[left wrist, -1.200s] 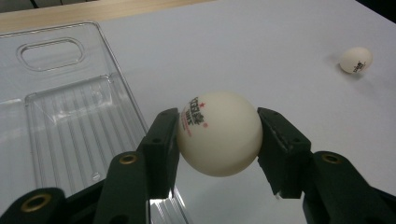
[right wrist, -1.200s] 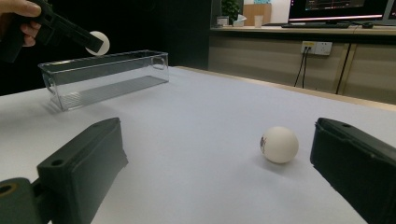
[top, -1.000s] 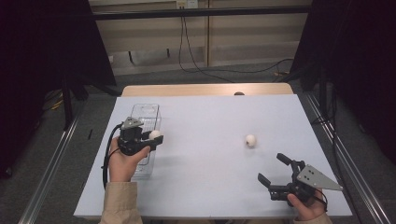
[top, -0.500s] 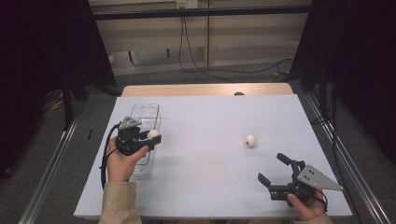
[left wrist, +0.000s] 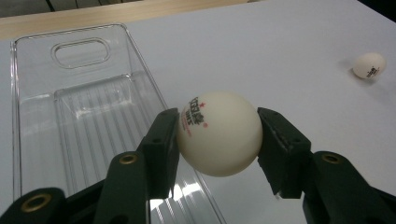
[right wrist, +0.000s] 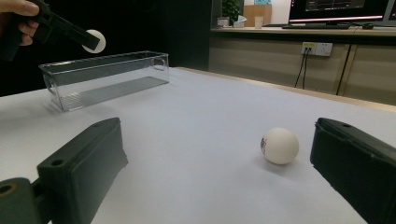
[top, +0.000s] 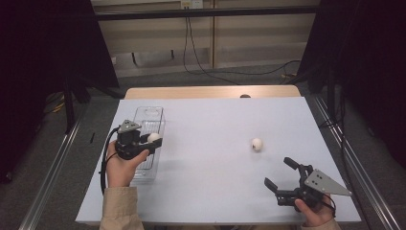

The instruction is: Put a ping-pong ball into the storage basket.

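High view: the left gripper (top: 152,140) is held up over the right-hand edge of a clear plastic bin (top: 149,117) that stands on the left part of the white table (top: 210,143). Its jaws are clamped on a white ball (top: 154,137). In the left gripper view that ball (left wrist: 218,133) sits squarely between the two black jaws, both pads pressed against its sides, with red and black print on its left face. Below and to the left of it lies the bin (left wrist: 70,116), its ribbed floor bare and a slot handle cut in its far end. A second ball (top: 257,143) rests on the table, well apart from the bin, on the right half. The right gripper (top: 282,171) is held low near the table's front right corner, its jaws spread wide with nothing between them. In the right gripper view the second ball (right wrist: 279,145) lies on the table ahead, nearer the right jaw, touching neither.
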Available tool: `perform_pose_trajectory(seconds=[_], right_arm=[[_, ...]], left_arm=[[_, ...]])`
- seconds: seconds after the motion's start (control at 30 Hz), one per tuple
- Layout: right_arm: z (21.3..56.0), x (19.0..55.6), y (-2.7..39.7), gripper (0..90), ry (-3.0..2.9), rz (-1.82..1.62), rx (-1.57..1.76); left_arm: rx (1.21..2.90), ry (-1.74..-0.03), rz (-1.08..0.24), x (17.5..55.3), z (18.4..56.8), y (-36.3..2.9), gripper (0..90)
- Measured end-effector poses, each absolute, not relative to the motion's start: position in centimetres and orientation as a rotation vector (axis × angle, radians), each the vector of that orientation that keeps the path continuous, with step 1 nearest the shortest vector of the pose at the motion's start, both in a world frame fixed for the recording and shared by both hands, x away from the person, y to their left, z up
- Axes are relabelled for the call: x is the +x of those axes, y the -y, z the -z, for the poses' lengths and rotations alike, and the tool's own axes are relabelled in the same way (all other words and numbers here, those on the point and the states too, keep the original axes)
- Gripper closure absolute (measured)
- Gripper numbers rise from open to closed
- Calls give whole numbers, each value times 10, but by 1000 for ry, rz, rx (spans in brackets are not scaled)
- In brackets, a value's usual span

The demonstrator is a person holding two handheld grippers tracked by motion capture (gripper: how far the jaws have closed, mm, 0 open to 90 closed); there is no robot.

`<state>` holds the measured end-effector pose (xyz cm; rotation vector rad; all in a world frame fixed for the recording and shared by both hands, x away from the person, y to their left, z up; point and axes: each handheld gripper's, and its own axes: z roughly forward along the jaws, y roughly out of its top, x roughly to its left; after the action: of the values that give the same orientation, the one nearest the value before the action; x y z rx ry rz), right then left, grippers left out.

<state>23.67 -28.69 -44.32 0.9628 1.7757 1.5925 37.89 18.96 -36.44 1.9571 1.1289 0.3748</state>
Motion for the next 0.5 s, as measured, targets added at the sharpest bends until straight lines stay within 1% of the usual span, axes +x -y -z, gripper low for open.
perform_pose_trajectory(seconds=[0.5], right_arm=[[444, 237, 287, 22, -1778, -1596, 964]], left_arm=[[1944, -1148, -395, 379, 365, -196, 512]])
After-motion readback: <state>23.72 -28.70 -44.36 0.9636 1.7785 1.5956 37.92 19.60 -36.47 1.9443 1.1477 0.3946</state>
